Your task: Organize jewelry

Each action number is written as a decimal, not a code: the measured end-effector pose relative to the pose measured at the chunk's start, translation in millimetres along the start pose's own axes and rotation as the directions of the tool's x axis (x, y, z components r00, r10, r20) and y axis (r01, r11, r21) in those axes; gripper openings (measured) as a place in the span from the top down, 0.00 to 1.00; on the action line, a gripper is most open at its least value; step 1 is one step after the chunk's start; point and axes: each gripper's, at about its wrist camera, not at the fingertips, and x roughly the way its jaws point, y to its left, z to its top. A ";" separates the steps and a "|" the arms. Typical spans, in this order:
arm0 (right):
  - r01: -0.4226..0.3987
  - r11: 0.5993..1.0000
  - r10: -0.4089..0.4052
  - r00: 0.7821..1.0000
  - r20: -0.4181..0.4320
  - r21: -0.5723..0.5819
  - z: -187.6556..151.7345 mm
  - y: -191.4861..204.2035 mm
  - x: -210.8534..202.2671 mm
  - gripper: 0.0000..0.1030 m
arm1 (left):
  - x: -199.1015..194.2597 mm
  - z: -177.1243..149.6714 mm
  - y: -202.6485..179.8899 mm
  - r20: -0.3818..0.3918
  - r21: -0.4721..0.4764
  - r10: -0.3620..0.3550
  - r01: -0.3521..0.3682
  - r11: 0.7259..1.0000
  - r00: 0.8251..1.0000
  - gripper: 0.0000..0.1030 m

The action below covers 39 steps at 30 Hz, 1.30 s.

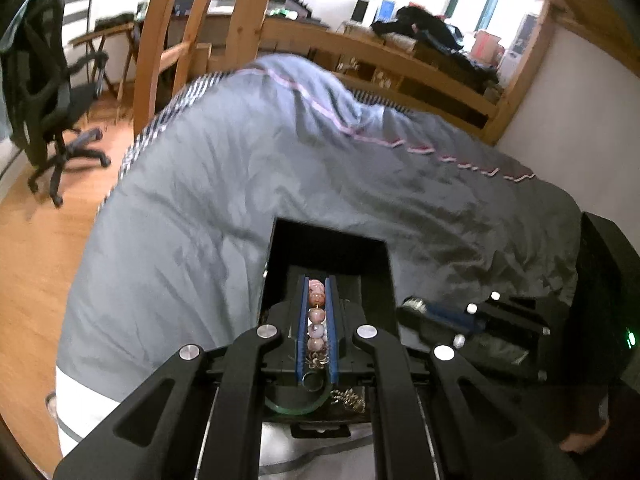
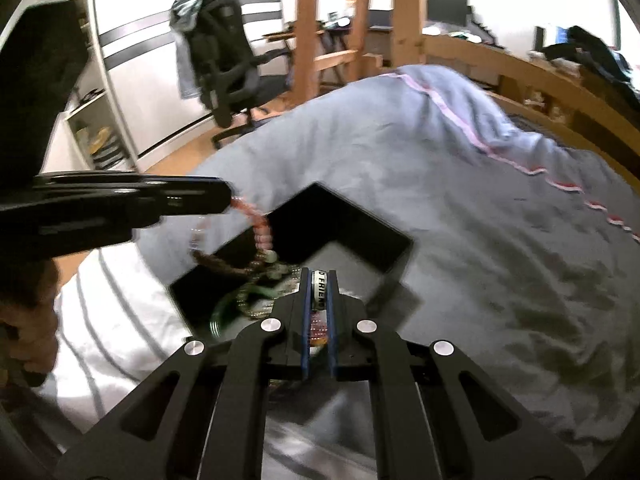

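A black open jewelry box sits on the grey bedspread; it also shows in the right wrist view. My left gripper is shut on a pink bead bracelet and holds it over the box. From the right wrist view the left gripper comes in from the left with the bracelet hanging down into the box. My right gripper is shut on a white band printed "FRIEND" at the box's near edge. A green bangle and tangled gold chains lie in the box.
The right gripper sits beside the box in the left wrist view. A wooden bed frame and ladder stand behind. A black office chair is on the wood floor at left. A white striped sheet lies near me.
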 end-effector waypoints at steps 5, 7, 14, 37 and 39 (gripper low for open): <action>-0.011 1.000 0.011 0.999 -0.034 -0.005 -1.8 13.4 4.3 0.75 | -3.2 -1.5 7.8 0.009 -0.029 0.033 -0.033 0.999 0.999 0.45; -0.004 1.000 0.004 1.000 0.010 0.016 -2.3 10.6 -5.1 0.23 | -15.0 -0.5 10.3 0.076 -0.043 0.088 -0.085 0.995 0.993 0.19; 0.081 0.995 -0.086 0.993 0.076 0.062 -0.3 3.7 -39.7 0.04 | -44.8 4.8 19.0 0.214 -0.093 0.208 -0.192 0.977 0.954 0.06; 0.130 0.986 -0.137 0.989 0.063 0.104 -32.7 26.1 -109.3 0.04 | -92.3 -91.1 -6.3 0.202 -0.042 0.374 -0.374 0.927 0.905 0.06; 0.148 0.985 -0.154 0.986 0.063 0.092 -35.7 28.3 -114.7 0.04 | -97.7 -96.8 -6.6 0.202 -0.057 0.372 -0.369 0.928 0.906 0.06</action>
